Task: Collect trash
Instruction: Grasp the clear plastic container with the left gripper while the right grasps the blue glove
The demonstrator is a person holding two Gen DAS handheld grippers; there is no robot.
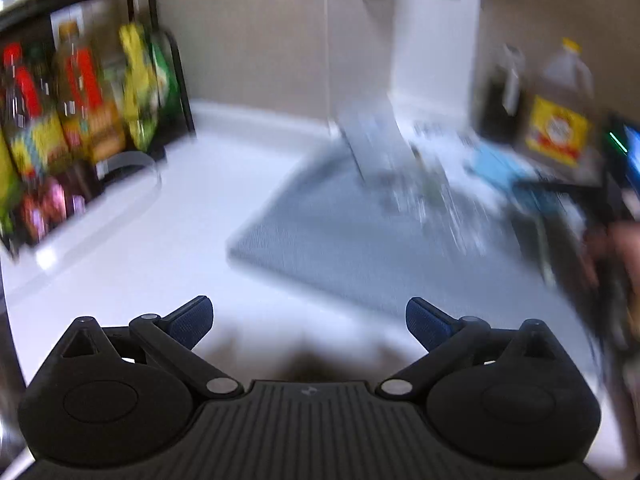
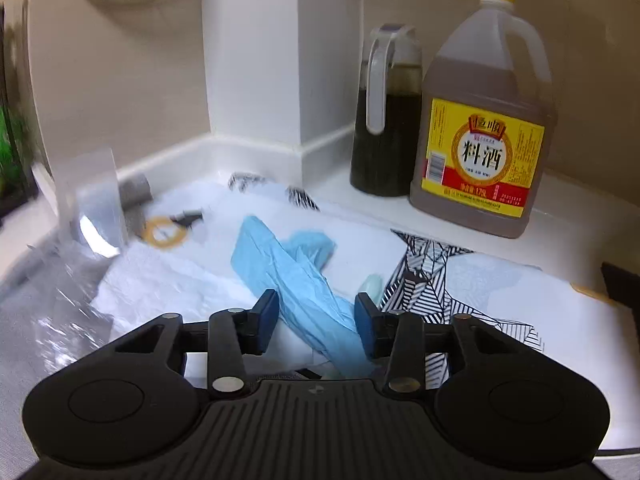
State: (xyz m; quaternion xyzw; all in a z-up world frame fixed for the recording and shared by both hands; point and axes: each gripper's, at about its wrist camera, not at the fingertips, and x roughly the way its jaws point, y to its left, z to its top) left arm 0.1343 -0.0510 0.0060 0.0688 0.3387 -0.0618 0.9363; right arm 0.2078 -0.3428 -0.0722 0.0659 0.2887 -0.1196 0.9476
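Right wrist view shows the right hand-held gripper low over a white sheet with black line patterns spread on the white desk. Its jaws stand partly apart on either side of a crumpled blue glove, which runs between the blue pads; whether the pads press the glove I cannot tell. A small pale green piece lies just beside the glove, near the right pad. Farther back on the sheet sits a yellow ring, and to the left a clear plastic wrapper rises, blurred. Against the wall stand a dark sauce jug with a grey handle and, touching it on the right, a large cooking wine bottle with a yellow cap and label.

Left wrist view is heavily motion-blurred. The left hand-held gripper is spread wide with nothing between its pads, above the desk near the edge of a grey mat. On the left a black rack holds colourful bottles. The blue glove appears far right, beyond the mat, near the wine bottle.
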